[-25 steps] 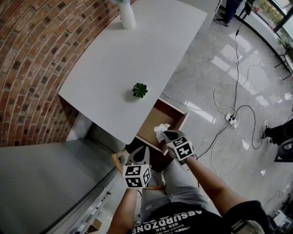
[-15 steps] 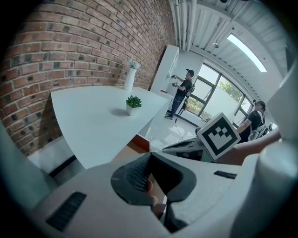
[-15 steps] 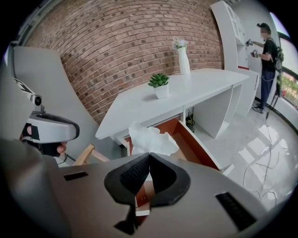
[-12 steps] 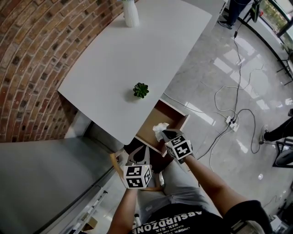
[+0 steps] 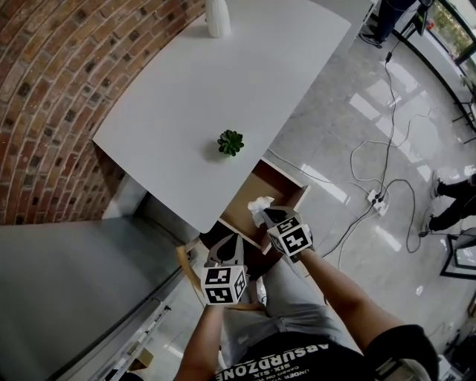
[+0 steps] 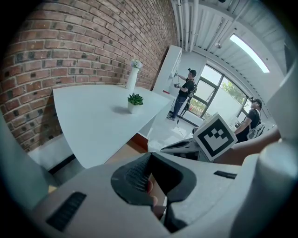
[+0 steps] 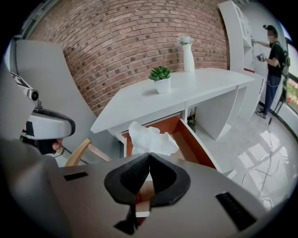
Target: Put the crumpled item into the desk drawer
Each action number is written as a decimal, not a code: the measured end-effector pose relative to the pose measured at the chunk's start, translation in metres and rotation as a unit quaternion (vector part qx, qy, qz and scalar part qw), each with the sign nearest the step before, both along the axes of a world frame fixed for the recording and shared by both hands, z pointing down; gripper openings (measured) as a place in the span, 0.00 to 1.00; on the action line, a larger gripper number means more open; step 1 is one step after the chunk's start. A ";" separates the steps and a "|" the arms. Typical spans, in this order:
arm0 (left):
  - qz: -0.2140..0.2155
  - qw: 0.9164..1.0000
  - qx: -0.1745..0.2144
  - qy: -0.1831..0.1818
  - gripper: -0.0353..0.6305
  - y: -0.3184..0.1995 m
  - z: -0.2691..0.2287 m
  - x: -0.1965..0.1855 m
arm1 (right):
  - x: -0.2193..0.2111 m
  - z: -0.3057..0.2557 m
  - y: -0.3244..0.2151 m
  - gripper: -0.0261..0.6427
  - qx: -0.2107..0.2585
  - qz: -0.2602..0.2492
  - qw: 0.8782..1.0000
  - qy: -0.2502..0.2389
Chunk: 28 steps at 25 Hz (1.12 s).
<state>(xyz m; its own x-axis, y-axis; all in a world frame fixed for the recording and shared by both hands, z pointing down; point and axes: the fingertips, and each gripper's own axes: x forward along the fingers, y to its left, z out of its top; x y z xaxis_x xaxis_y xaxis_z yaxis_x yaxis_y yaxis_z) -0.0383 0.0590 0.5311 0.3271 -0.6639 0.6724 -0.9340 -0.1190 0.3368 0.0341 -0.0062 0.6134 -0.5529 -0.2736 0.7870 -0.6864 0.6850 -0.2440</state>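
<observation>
A curved brick wall (image 5: 44, 111) is running along the left, and a white desk (image 5: 223, 82) is standing against it on a glossy grey floor (image 5: 349, 134) with cables (image 5: 379, 178) trailing across it. A small potted plant (image 5: 230, 141) is sitting near the desk's front edge, and a white vase (image 5: 216, 18) is standing at its far end. Below the plant the desk drawer (image 5: 286, 178) is standing pulled out, showing its brown inside.

I am holding the right gripper (image 7: 149, 155) over the front part of that drawer. Its jaws are clenching the crumpled item (image 7: 149, 138), a white wad bulging out beyond the jaw tips. The wad is hanging over the open drawer; I cannot tell whether it is touching the bottom.

I am keeping the left gripper (image 6: 150, 155) just beside the right one, nearer my body and short of the drawer. Its jaws are pressing together at the tips and gripping nothing.
</observation>
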 end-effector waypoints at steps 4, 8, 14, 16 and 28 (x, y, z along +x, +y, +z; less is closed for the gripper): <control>-0.002 1.000 -0.002 0.000 0.06 0.003 0.004 -0.001 | -0.002 0.005 0.001 0.04 0.000 -0.007 1.000 0.004; -0.003 1.000 -0.003 -0.001 0.06 0.006 0.007 -0.001 | -0.005 0.008 0.001 0.04 -0.004 -0.005 1.000 0.000; 0.000 1.000 -0.007 -0.001 0.06 0.010 0.012 0.000 | -0.010 0.018 0.003 0.04 0.001 -0.018 1.000 0.002; 0.000 1.000 -0.008 -0.001 0.06 0.010 0.013 -0.001 | -0.012 0.020 0.004 0.04 0.004 -0.029 1.000 0.006; -0.001 1.000 -0.015 -0.001 0.06 0.006 0.026 -0.007 | -0.026 0.034 0.008 0.04 0.006 -0.093 0.995 0.025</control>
